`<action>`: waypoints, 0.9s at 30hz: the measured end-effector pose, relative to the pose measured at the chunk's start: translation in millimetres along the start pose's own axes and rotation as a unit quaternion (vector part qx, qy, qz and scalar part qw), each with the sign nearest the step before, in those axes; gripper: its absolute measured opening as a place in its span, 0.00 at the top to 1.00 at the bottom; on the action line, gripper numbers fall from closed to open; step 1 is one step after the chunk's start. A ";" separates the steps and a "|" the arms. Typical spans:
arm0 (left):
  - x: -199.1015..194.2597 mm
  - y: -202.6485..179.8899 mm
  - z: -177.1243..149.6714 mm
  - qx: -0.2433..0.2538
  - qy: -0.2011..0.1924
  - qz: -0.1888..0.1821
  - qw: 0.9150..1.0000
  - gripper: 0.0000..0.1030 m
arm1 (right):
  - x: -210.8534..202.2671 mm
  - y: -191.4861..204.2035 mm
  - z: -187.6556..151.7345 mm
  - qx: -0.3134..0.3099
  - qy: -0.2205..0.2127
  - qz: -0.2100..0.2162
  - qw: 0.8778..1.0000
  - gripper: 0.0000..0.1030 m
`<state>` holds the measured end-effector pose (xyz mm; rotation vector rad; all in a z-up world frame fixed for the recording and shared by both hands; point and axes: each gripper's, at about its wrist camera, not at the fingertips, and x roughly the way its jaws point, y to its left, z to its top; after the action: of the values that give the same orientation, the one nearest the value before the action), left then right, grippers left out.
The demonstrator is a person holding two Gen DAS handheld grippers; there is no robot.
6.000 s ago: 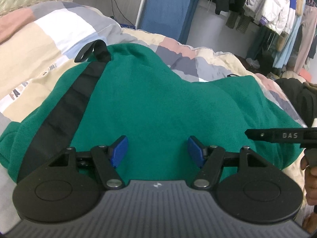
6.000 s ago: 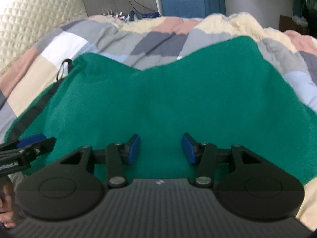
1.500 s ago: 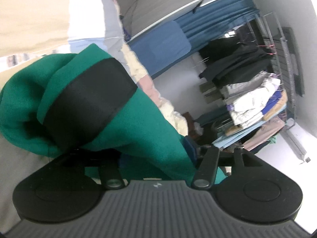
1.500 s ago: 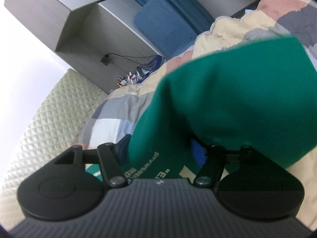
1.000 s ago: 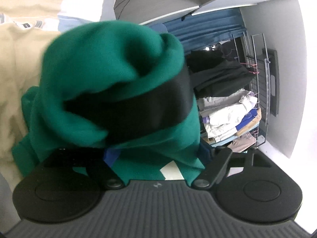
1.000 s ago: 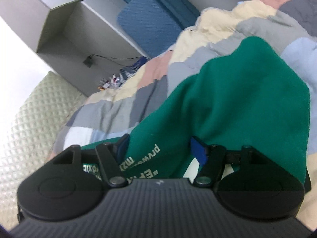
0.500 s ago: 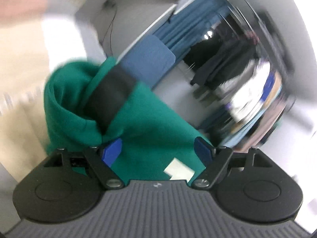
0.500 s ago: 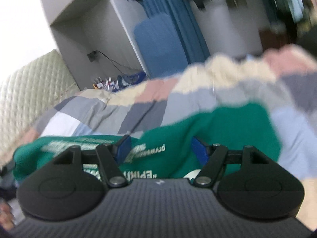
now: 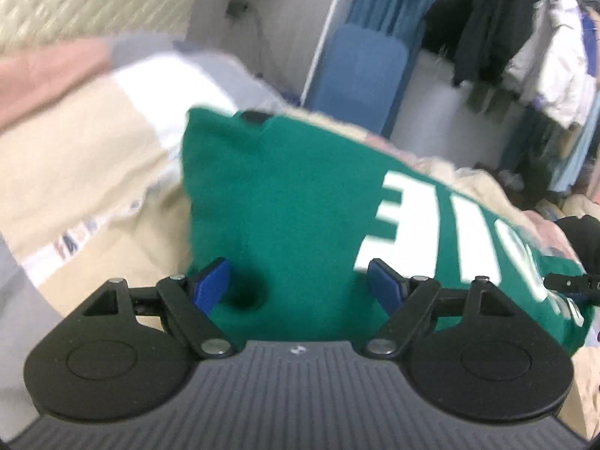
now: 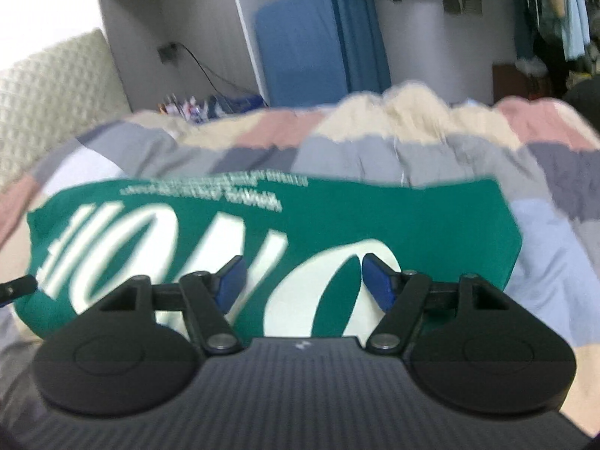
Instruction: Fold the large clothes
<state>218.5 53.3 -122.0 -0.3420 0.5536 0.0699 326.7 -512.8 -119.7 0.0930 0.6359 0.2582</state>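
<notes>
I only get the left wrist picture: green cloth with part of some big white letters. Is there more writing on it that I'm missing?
Observer: Yes. The right wrist view shows lines of small white print along the far edge of the green garment, beyond the big letters.
Operator: And the other gripper? I just see a black tip at my right edge.
Observer: The right gripper is open, its blue pads apart in front of a big white letter, gripping nothing.
Operator: What's behind the bed on that side?
Observer: Past the patchwork quilt, small colourful items sit by the wall, too blurred to name.
</notes>
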 end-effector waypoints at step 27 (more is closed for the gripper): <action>-5.3 70.0 -19.7 -0.340 0.081 -0.179 0.920 0.03 | 16.7 -1.1 -3.0 0.025 0.033 0.001 0.999 0.32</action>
<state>193.1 112.6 -155.9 -1.1325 0.6107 -0.1279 338.1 -509.4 -131.9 0.1332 0.7086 0.2488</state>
